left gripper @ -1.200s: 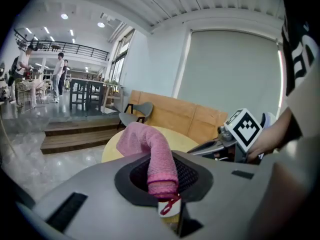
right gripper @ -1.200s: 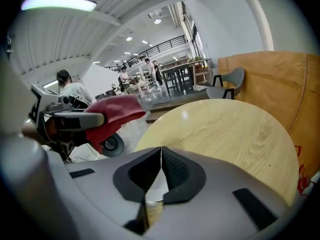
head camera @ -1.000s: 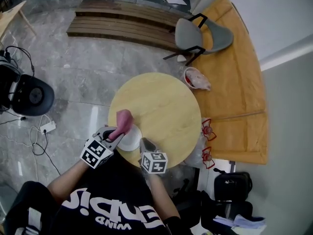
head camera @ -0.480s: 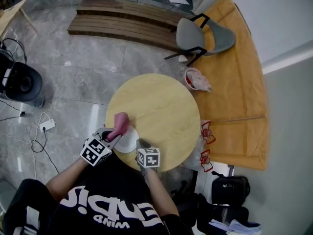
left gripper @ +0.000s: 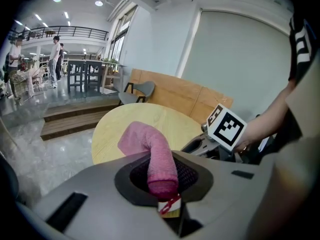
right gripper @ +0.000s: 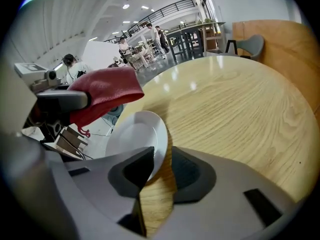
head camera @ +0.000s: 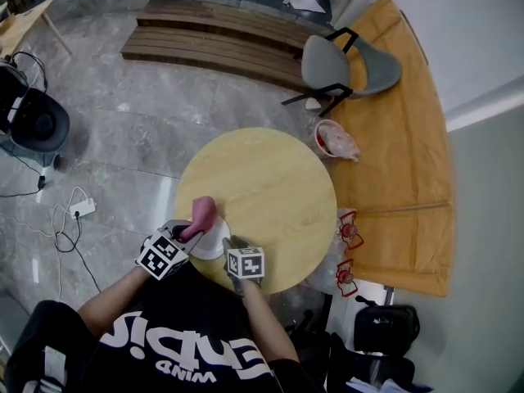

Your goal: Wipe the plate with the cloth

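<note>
A small white plate [right gripper: 136, 139] is tilted up over the near edge of the round wooden table [head camera: 270, 191]. My right gripper [right gripper: 159, 169] is shut on the plate's [head camera: 211, 242] near rim. My left gripper [left gripper: 167, 189] is shut on a pink cloth [left gripper: 152, 154], which sticks out past the jaws. In the head view the cloth [head camera: 201, 214] hangs just left of the plate, with the left gripper [head camera: 187, 234] at its lower end. From the right gripper view the cloth [right gripper: 102, 94] looks red and hovers above the plate's upper left, apart from it.
A grey chair [head camera: 344, 64] stands beyond the table. A red-rimmed bin [head camera: 332, 140] sits by the table's far right edge. Wooden steps [head camera: 213, 31] lie further back, a curved wooden bench [head camera: 401, 137] at right. Cables and a power strip [head camera: 80, 211] lie on the floor at left.
Both grippers with the plate and cloth have drifted slightly toward me and left along the table's near edge. The grips are unchanged.
</note>
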